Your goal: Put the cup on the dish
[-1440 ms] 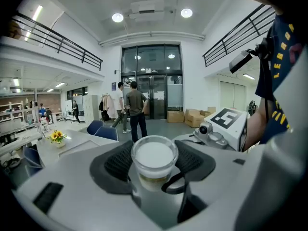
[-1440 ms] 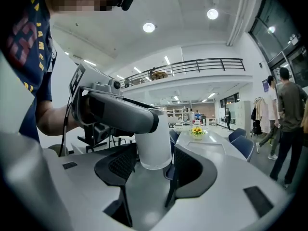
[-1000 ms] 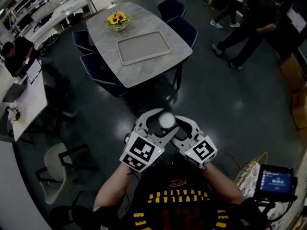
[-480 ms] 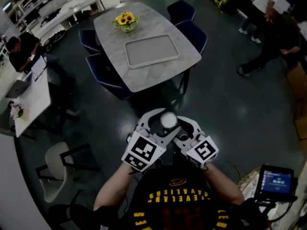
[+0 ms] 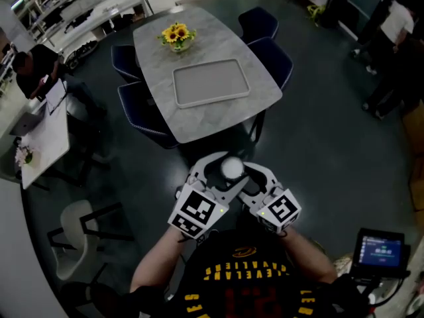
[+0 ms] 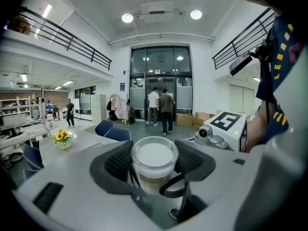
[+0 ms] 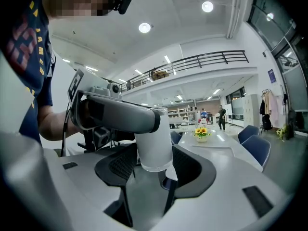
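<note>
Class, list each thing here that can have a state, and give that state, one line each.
cup: held up in the air, away from the table
left gripper: jaws shut on the cup
right gripper: jaws shut on the cup
tray: empty, lying flat on the table
flowers: upright on the table
screen: lit

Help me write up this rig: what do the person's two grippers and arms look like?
Both the left gripper and right gripper are light grey moulded shells with black ribbed pads inside curved jaws. Each carries a white cube printed with black square markers. The person wears a dark short-sleeved shirt with yellow lettering; forearms are bare.
</note>
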Tool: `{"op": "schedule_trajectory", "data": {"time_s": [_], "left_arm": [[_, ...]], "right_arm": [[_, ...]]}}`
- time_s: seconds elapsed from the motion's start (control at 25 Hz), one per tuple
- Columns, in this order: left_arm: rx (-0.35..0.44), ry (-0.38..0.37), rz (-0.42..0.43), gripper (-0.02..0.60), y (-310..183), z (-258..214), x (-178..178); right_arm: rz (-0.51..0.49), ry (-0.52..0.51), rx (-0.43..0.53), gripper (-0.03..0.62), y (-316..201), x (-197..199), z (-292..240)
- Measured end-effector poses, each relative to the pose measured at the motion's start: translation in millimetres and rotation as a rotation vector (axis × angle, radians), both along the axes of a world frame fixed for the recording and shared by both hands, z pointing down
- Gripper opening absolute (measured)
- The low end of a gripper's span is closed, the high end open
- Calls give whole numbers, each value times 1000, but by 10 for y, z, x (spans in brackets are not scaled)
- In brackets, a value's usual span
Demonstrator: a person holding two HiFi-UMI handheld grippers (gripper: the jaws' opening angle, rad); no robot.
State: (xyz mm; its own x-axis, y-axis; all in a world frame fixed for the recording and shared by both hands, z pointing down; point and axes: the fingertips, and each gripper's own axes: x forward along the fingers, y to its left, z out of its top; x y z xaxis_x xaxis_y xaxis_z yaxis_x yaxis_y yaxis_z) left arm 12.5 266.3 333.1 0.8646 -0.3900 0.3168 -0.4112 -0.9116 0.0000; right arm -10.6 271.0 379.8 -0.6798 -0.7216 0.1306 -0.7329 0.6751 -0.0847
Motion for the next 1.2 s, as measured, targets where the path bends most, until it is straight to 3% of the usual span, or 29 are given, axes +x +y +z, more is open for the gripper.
{"op": "schedule_trajectory", "data": {"time_s": [0.8, 1.2], "left_arm": [[0, -8, -167, 272, -1175, 14, 1103], [4, -23, -228, 272, -1381, 74, 1229]], "right_arm": [[-155, -21, -6, 238, -1133, 1109, 19], [-214, -20, 6, 238, -1330, 1235, 78]]}}
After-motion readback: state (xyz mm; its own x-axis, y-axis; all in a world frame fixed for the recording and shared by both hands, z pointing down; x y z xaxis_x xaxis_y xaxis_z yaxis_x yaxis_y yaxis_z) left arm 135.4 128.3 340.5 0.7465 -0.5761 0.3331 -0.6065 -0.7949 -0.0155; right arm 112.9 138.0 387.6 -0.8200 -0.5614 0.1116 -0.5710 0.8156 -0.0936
